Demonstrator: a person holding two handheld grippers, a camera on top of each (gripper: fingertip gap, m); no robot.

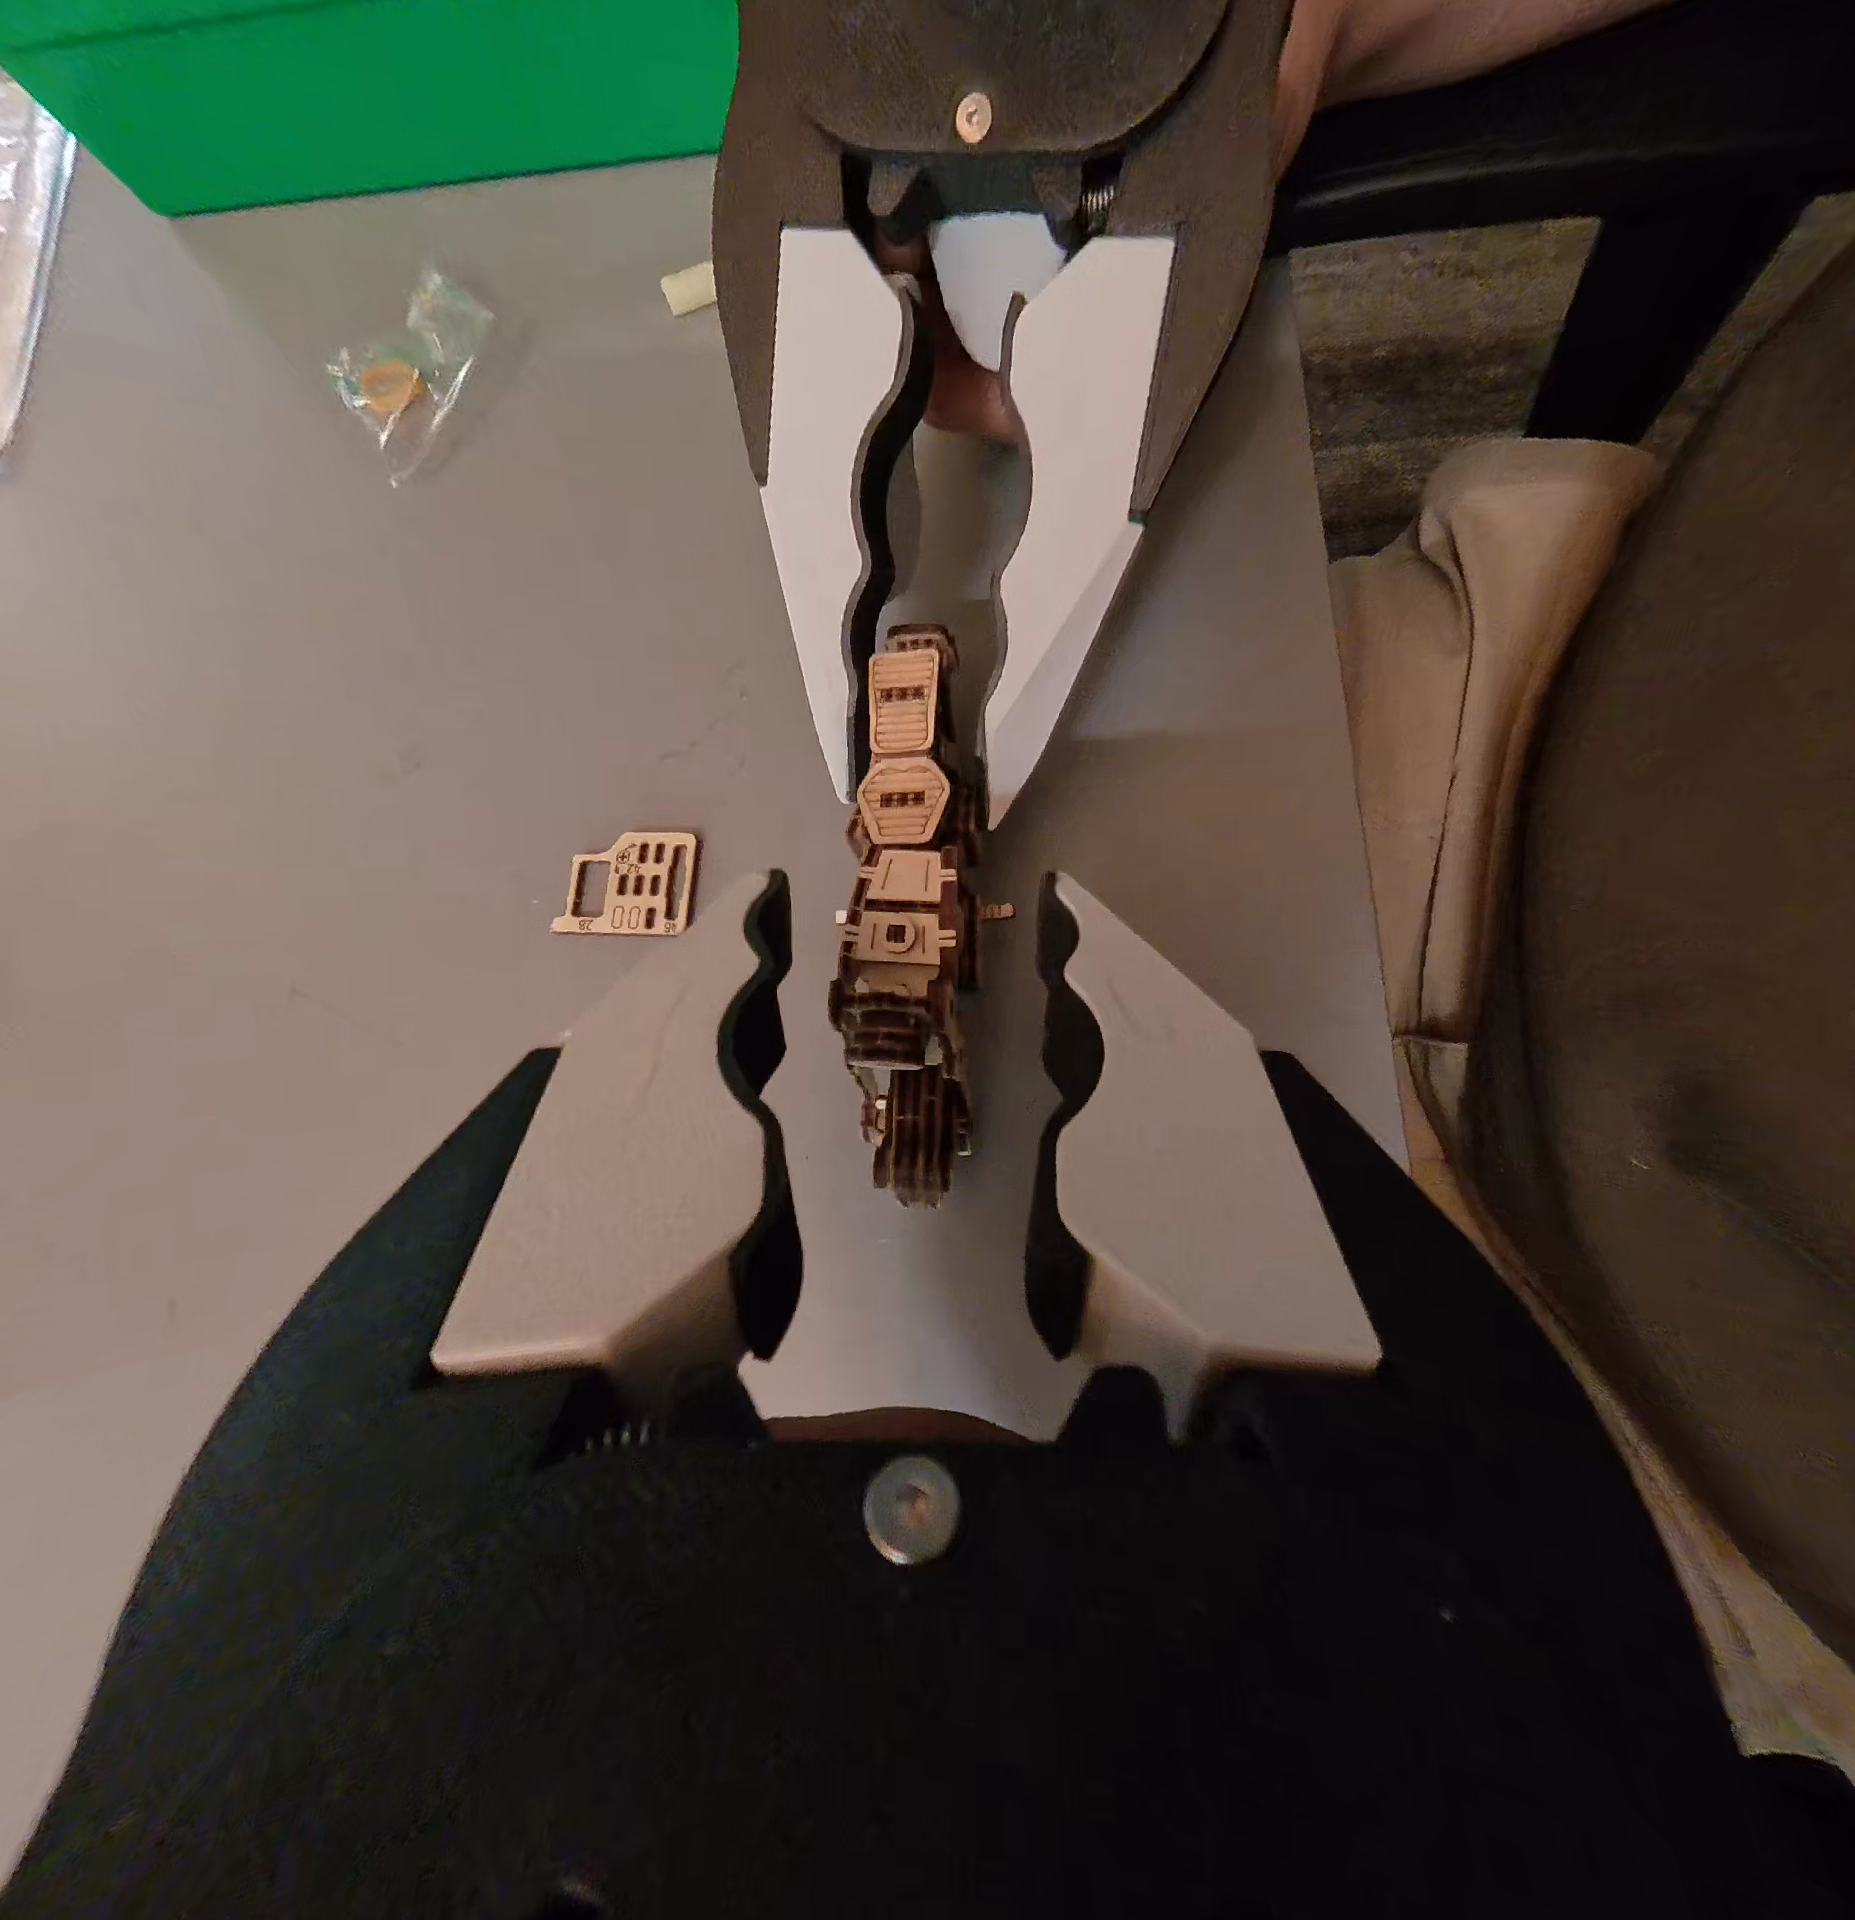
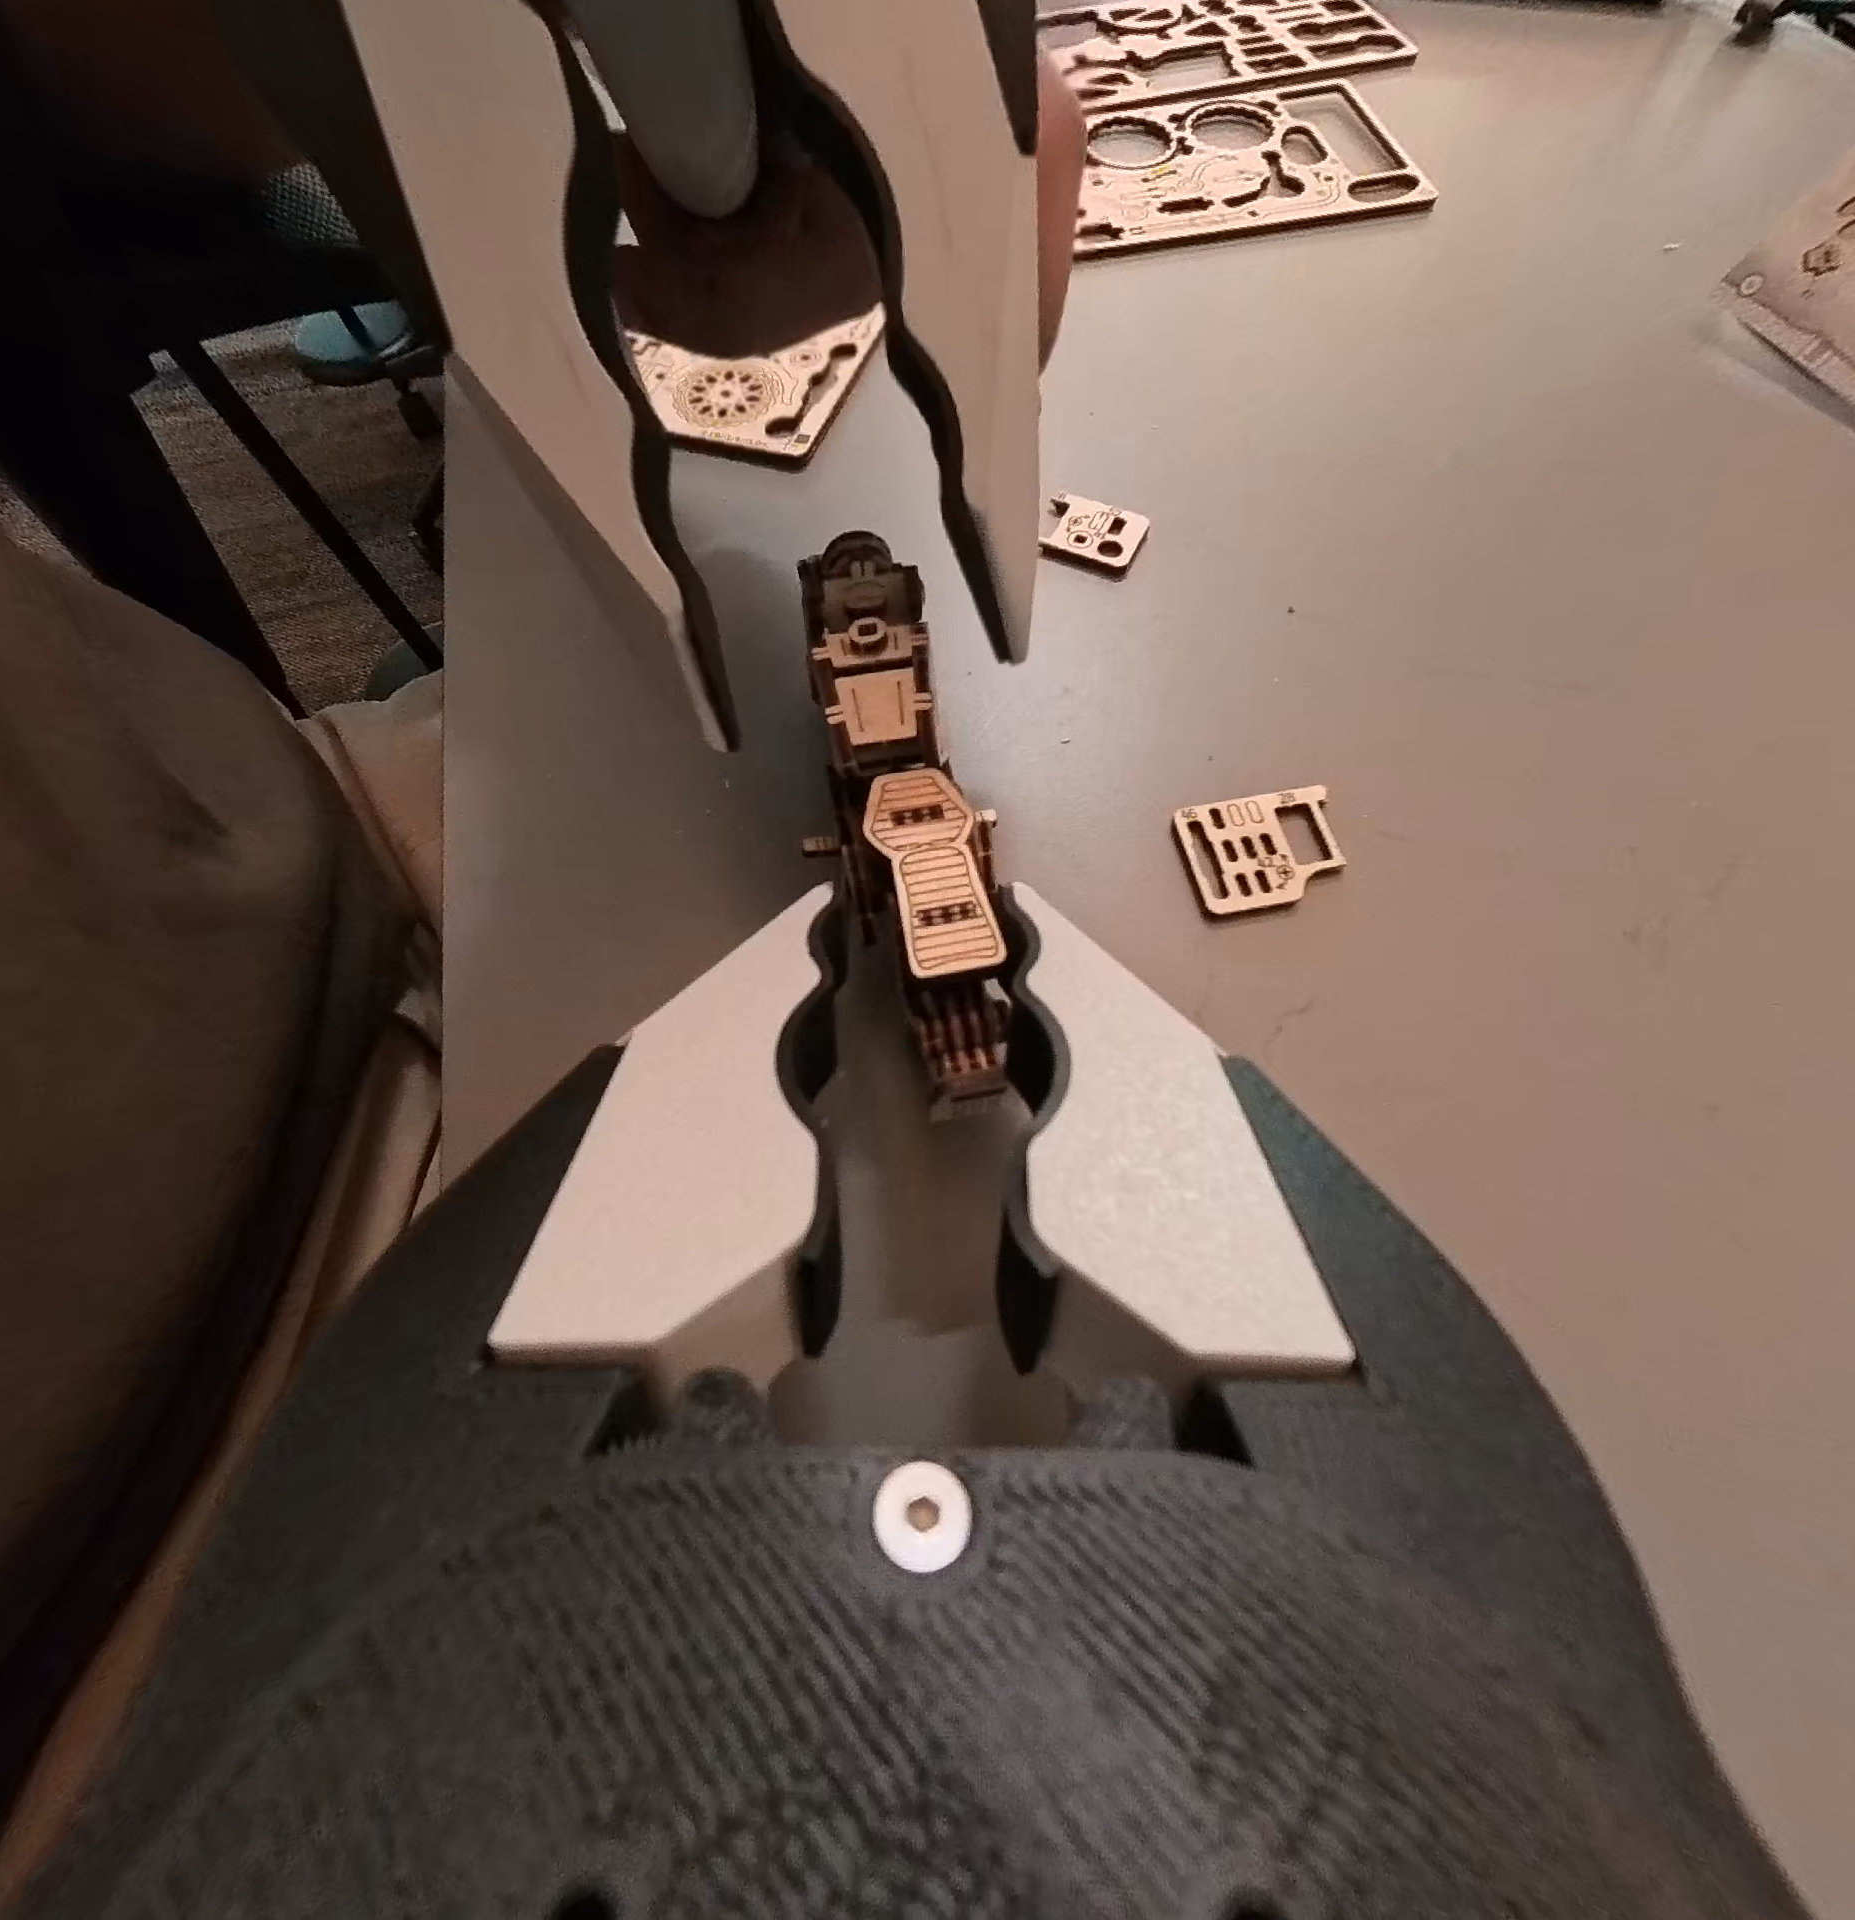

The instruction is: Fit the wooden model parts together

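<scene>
Left wrist view: the left tongs (image 1: 910,883) stand open on either side of the front end of the wooden model (image 1: 907,914), a part-built motorcycle-like frame standing on the grey table (image 1: 279,727). The model's long axis runs straight ahead from these tongs, so it lies lengthwise between the two pairs. Facing them, the right tongs (image 1: 918,800) are nearly closed around the model's seat end; whether both fingers touch the wood cannot be told here. One loose wooden part (image 1: 627,883) lies flat to the left, apart from the model. Farther off are one small plastic bag (image 1: 414,369) of bits and one green box (image 1: 362,94).

Right wrist view: the right tongs (image 2: 918,914) closely flank the model's (image 2: 902,831) two-piece seat, with the right finger against the wood and a gap at the left, so they look partly closed, not gripping. The left tongs (image 2: 866,696) hang open over the far end, clear of it. Two loose small parts are in sight: the slotted one (image 2: 1258,850) to the right and another (image 2: 1096,540) beyond it. Three punched-out wooden sheets (image 2: 1245,156) lie farther back.

By appearance, the right tongs are nearer to a hold; any fitting turns on steadying the model along that shared axis.
</scene>
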